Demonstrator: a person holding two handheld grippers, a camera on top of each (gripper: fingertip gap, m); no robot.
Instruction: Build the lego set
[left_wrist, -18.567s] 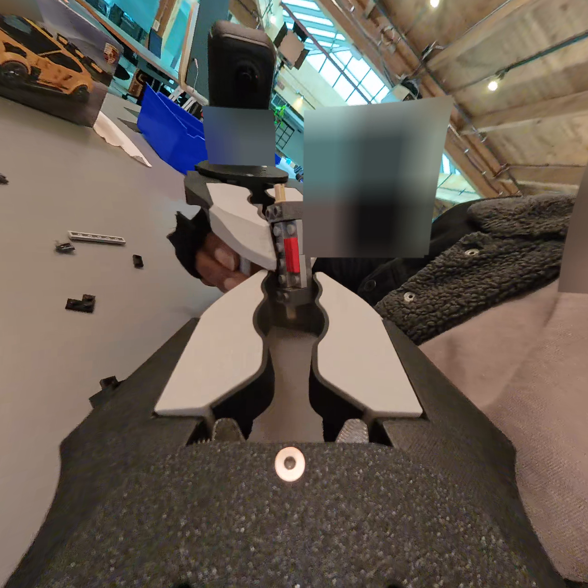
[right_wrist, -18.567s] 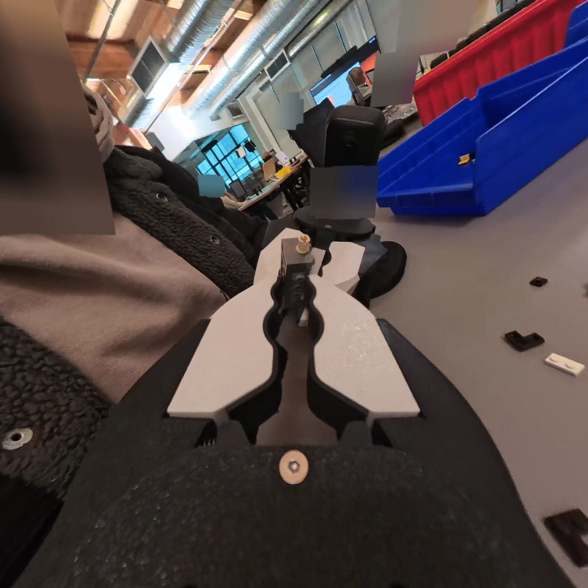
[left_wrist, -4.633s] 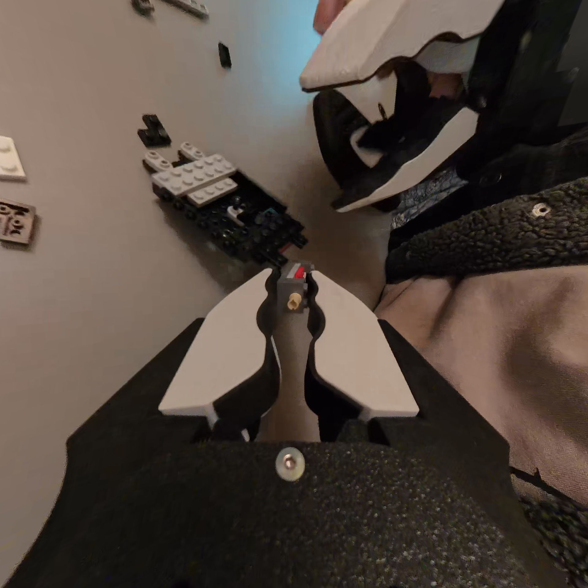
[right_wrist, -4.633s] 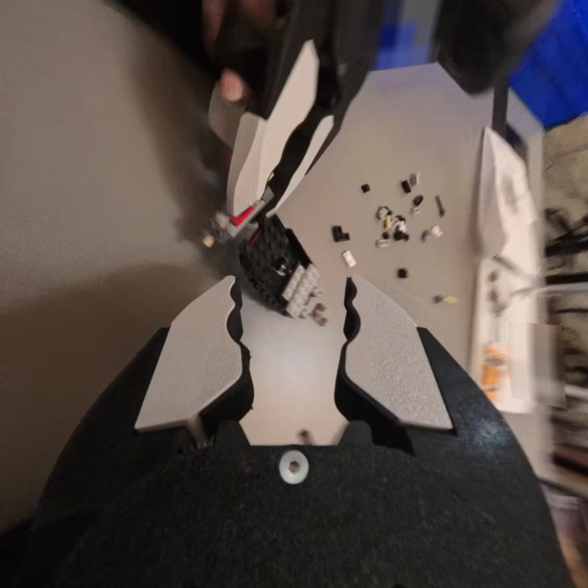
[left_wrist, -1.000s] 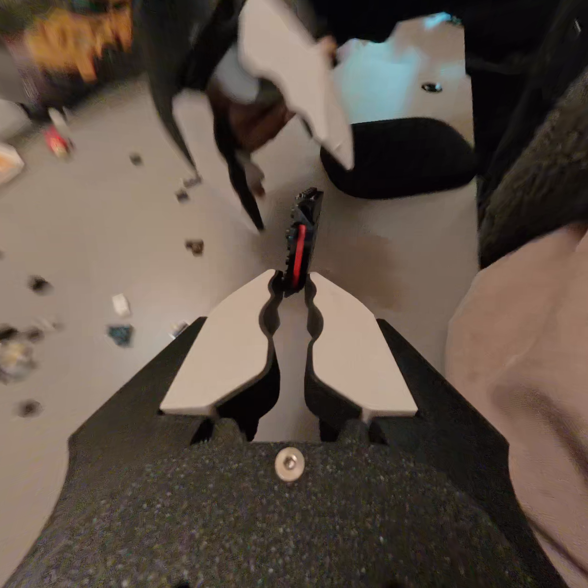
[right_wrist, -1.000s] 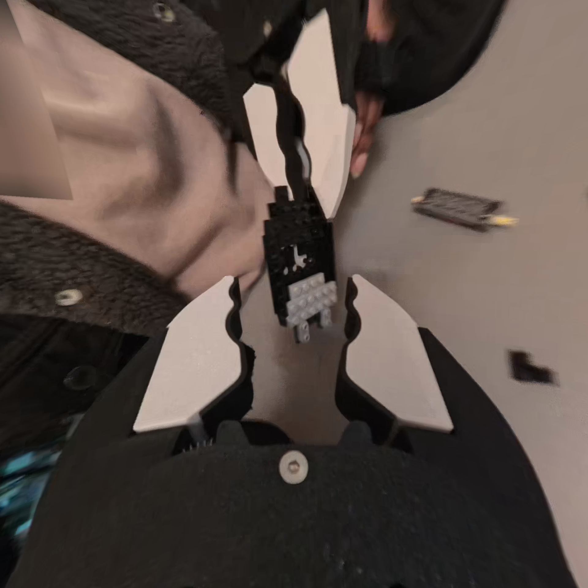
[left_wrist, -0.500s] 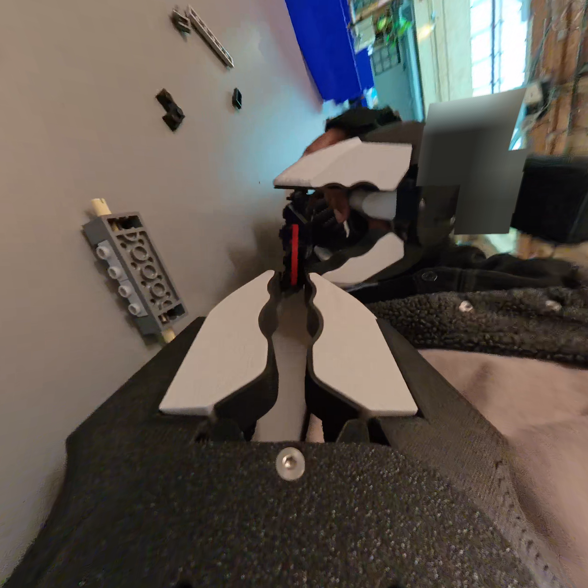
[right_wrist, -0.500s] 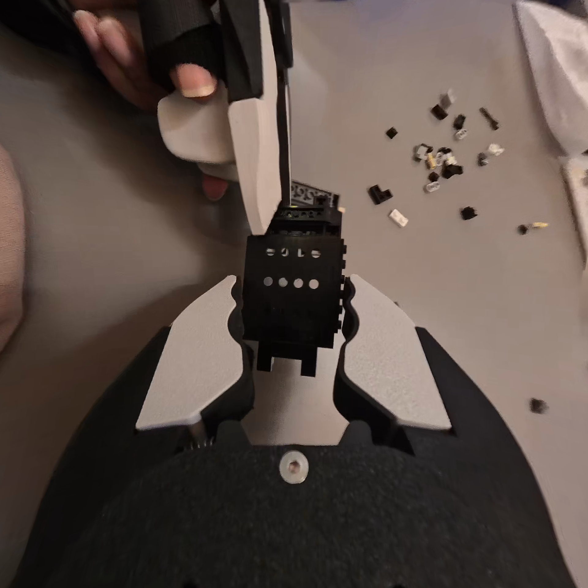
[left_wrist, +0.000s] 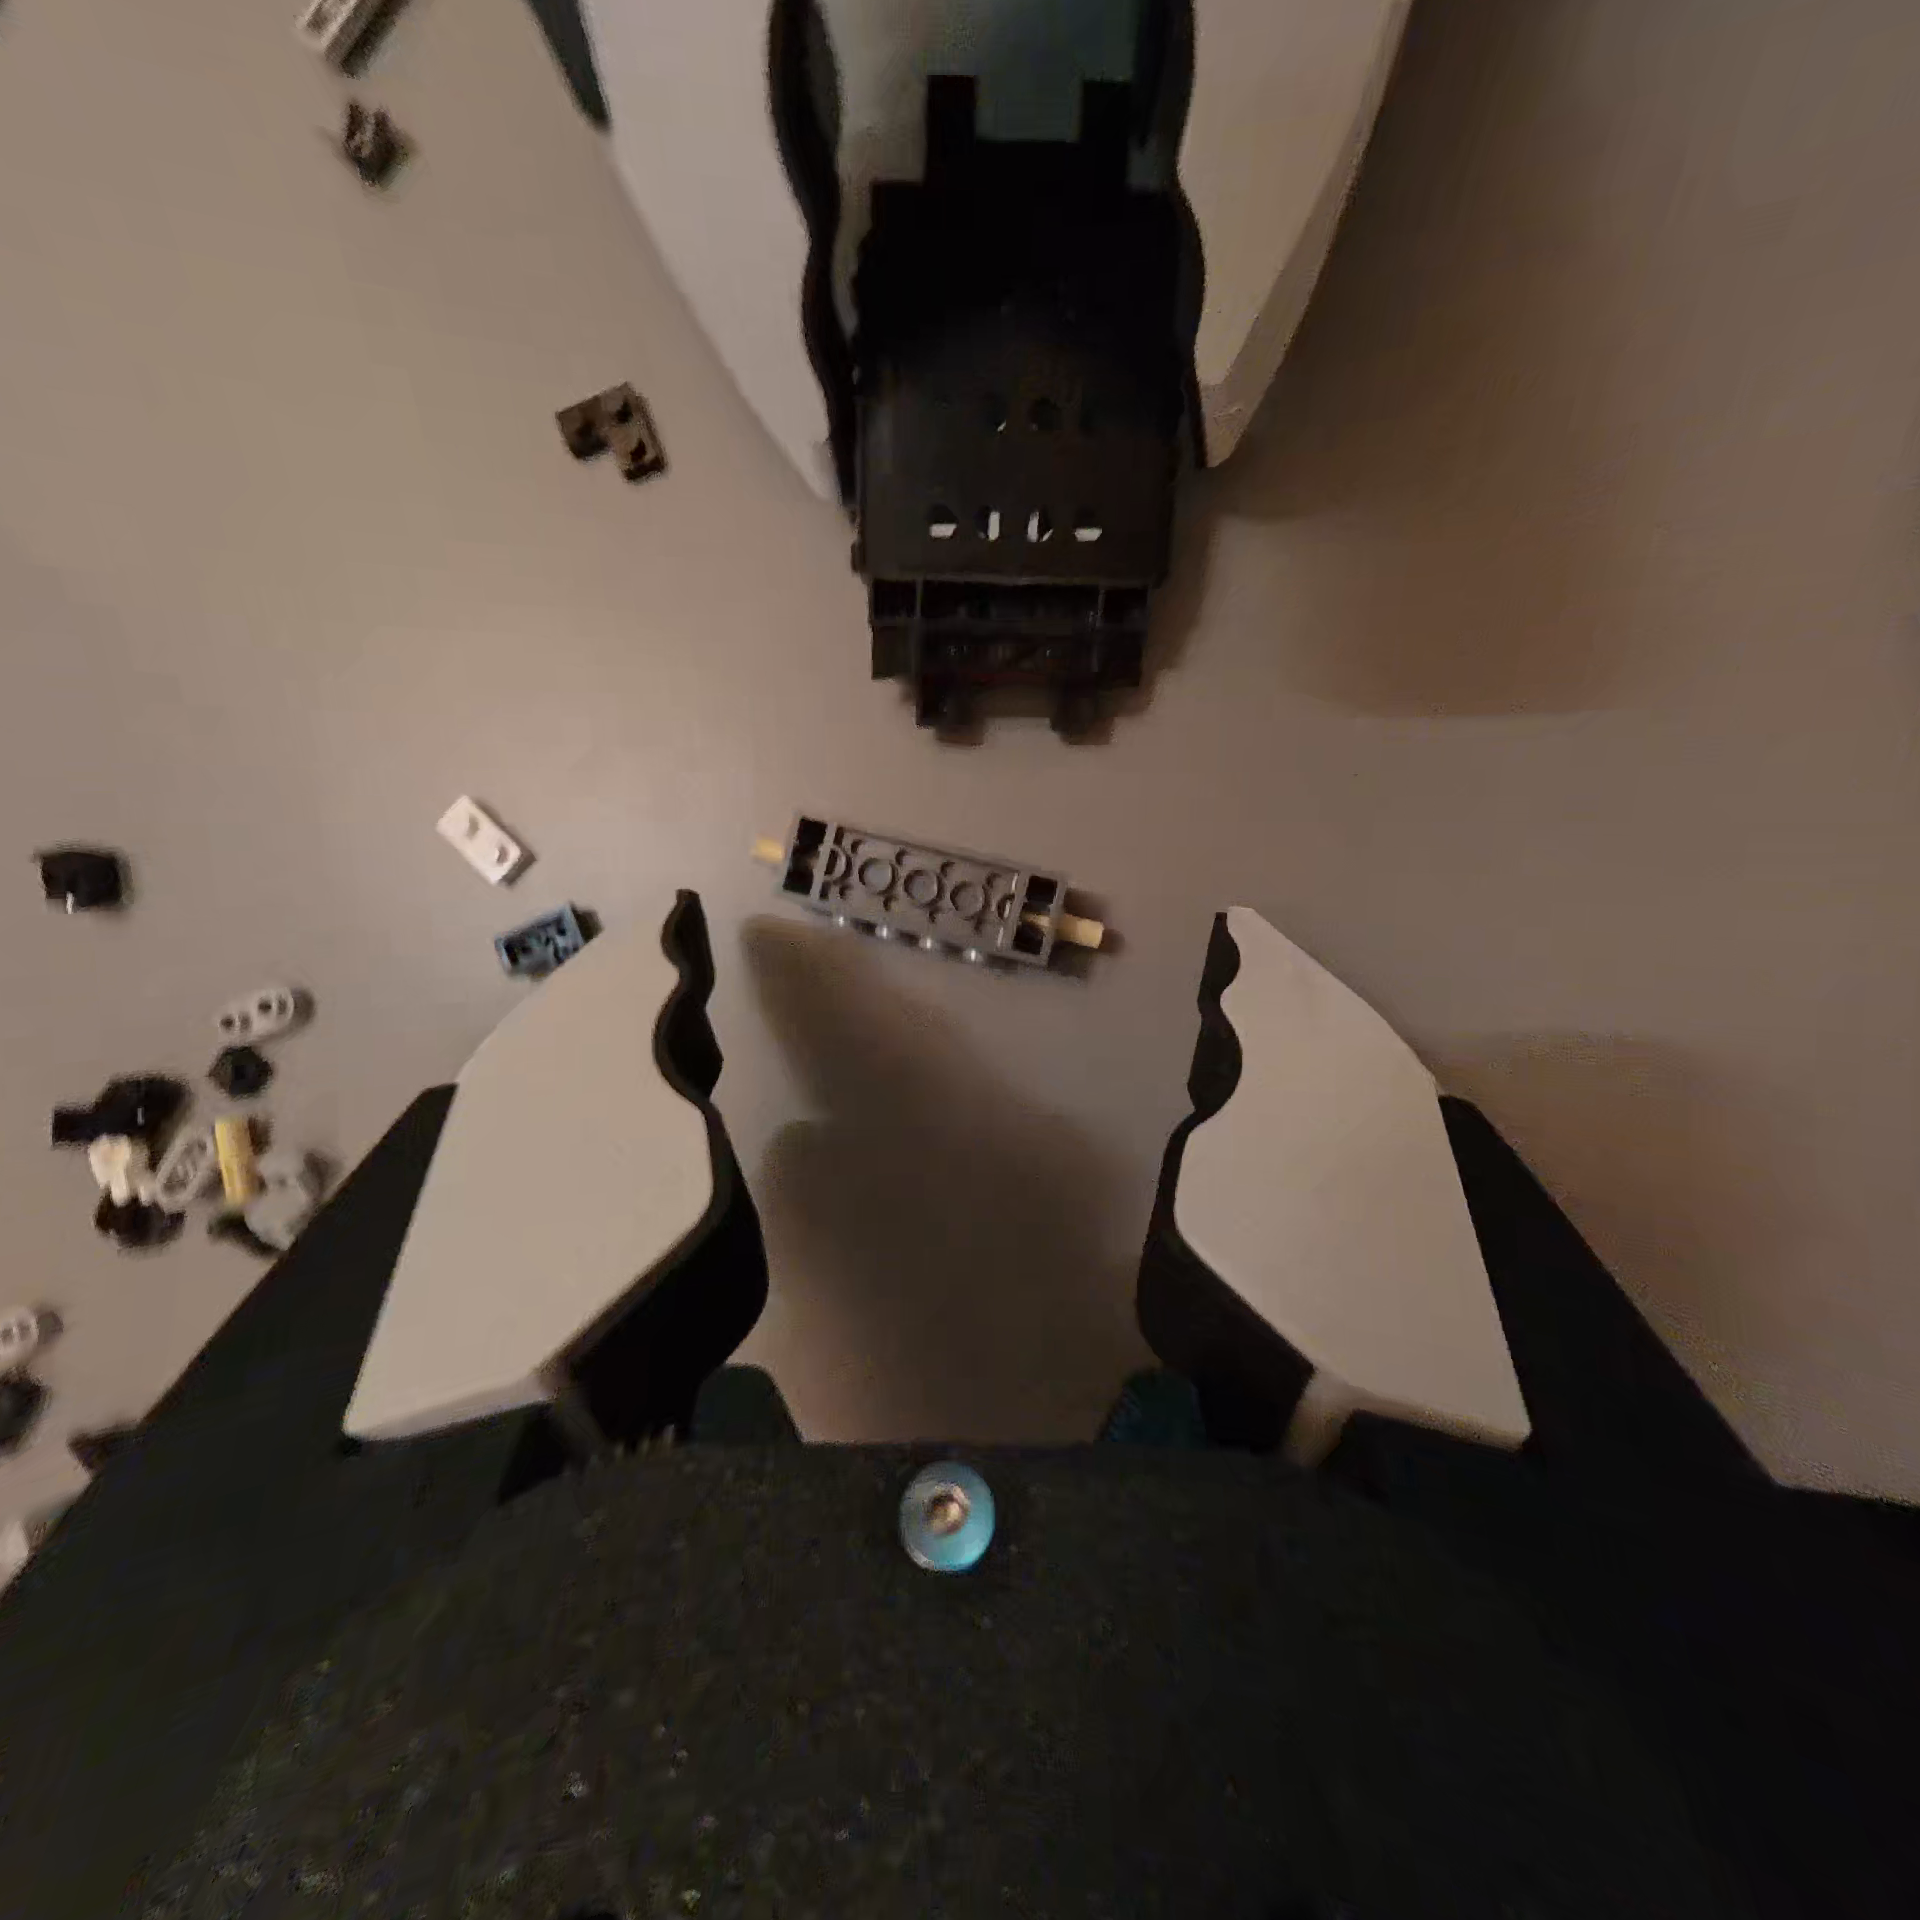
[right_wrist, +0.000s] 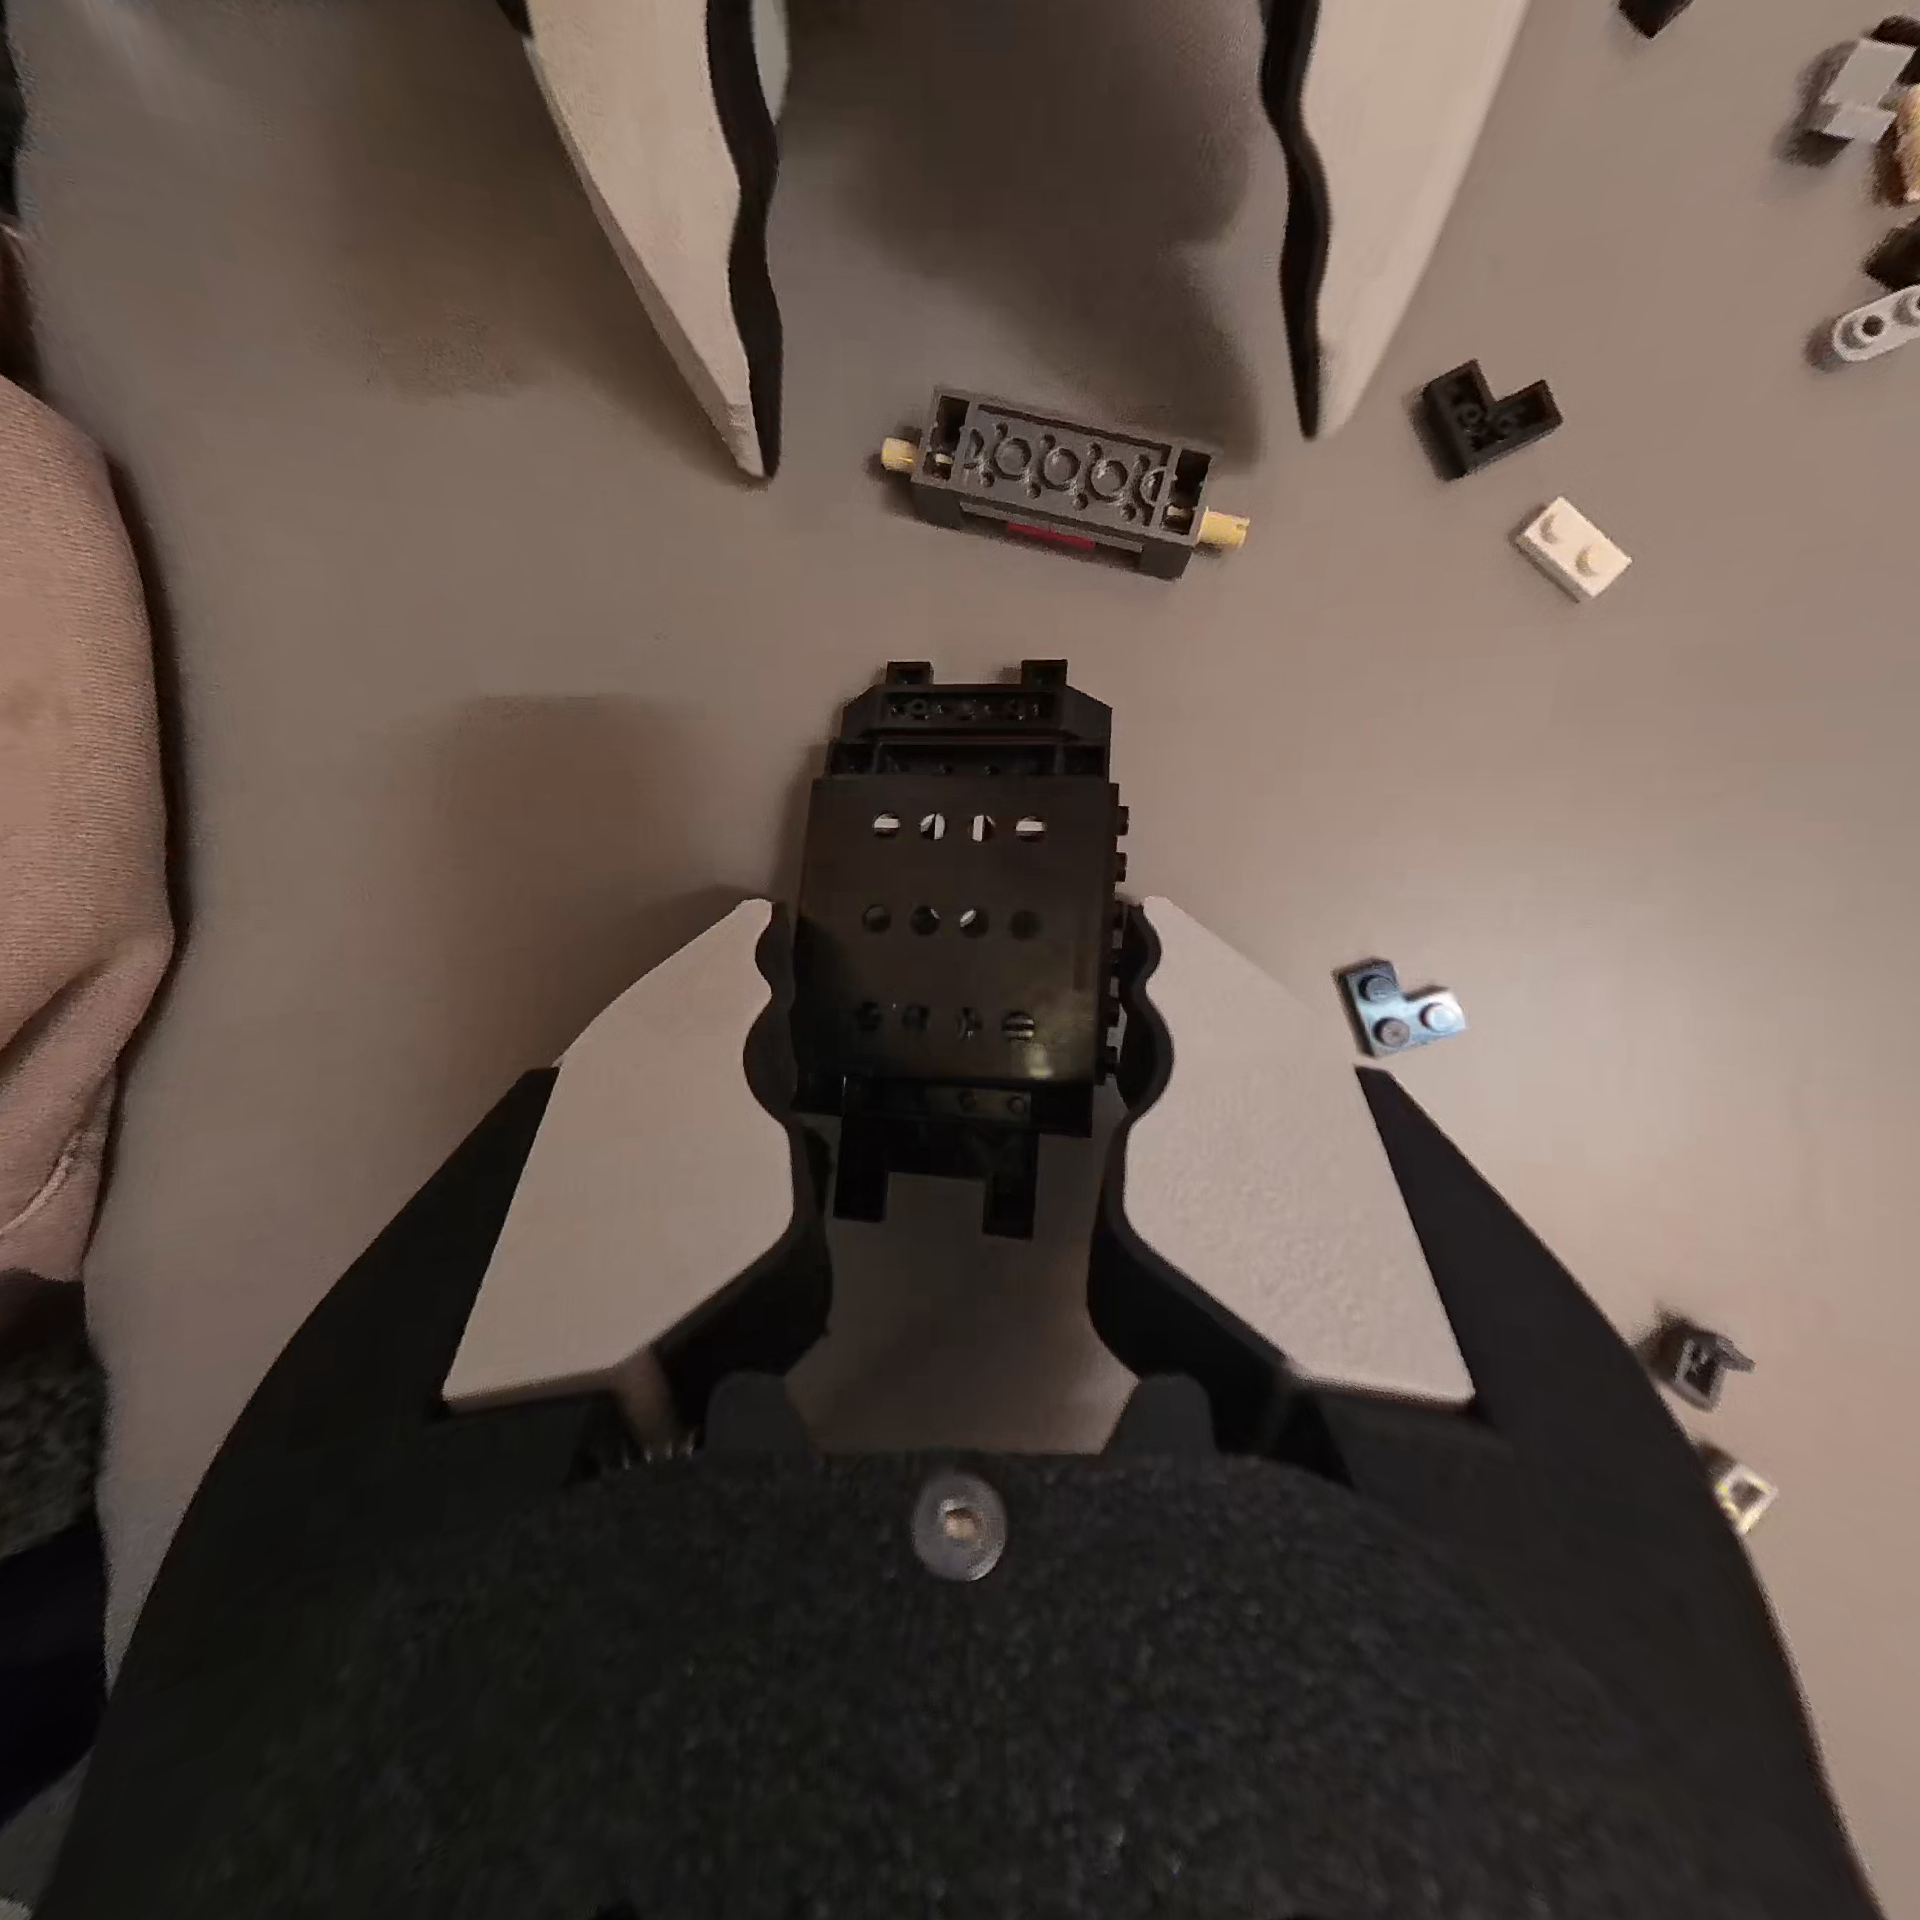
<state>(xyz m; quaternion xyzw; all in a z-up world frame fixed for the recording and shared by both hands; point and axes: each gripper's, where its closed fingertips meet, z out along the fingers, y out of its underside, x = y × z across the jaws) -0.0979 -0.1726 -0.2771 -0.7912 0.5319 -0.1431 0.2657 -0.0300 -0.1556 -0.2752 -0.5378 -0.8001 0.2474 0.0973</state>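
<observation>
Jaws of the right hand-held gripper (right_wrist: 956, 925) are clamping the black lego assembly (right_wrist: 951, 935) by its sides, above the grey worktop (right_wrist: 520, 623). Left hand-held gripper (left_wrist: 951, 914) is hanging spread wide, gripping nothing, over a grey axle brick (left_wrist: 925, 894) with tan pins. Loose small pieces (left_wrist: 177, 1153) are lying scattered beside it.

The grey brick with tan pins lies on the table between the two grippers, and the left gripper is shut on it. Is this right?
Not quite. The grey brick with tan pins does lie on the table between the grippers, but the left gripper is open and empty, as the left wrist view shows.
</observation>
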